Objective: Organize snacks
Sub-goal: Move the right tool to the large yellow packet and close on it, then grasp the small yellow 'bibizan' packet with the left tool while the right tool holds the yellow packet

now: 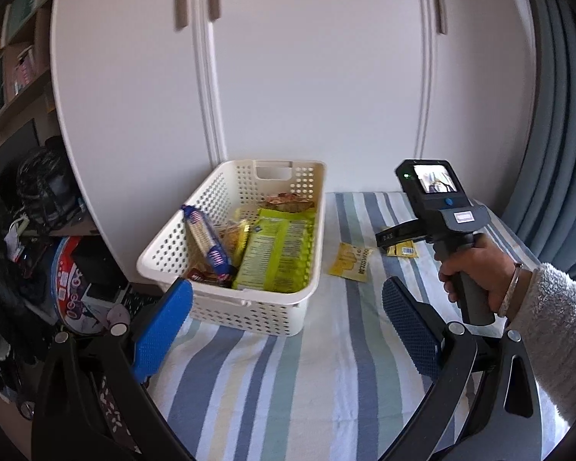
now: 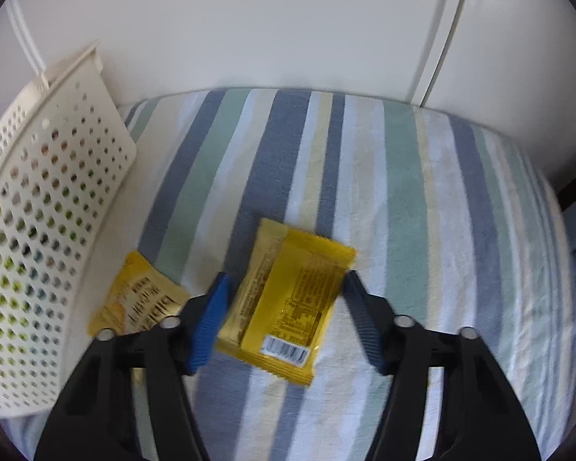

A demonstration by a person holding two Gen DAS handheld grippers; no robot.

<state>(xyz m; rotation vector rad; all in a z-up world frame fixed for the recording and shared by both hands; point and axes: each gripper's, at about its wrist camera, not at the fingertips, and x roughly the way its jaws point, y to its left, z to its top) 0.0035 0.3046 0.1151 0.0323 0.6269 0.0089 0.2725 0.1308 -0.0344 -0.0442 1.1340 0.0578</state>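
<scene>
A cream perforated basket stands on the striped cloth and holds a green packet, a blue biscuit roll and other snacks. My left gripper hovers open and empty in front of the basket. Two yellow snack packets lie on the cloth to the basket's right. The larger packet sits between the blue fingers of my right gripper, which is open and straddles it. The smaller packet lies between that one and the basket. A hand holds the right gripper's handle.
White cupboard doors stand right behind the cloth-covered surface. Left of the basket, past the surface's edge, are cluttered bags and boxes and shelves. A blue curtain hangs at the right.
</scene>
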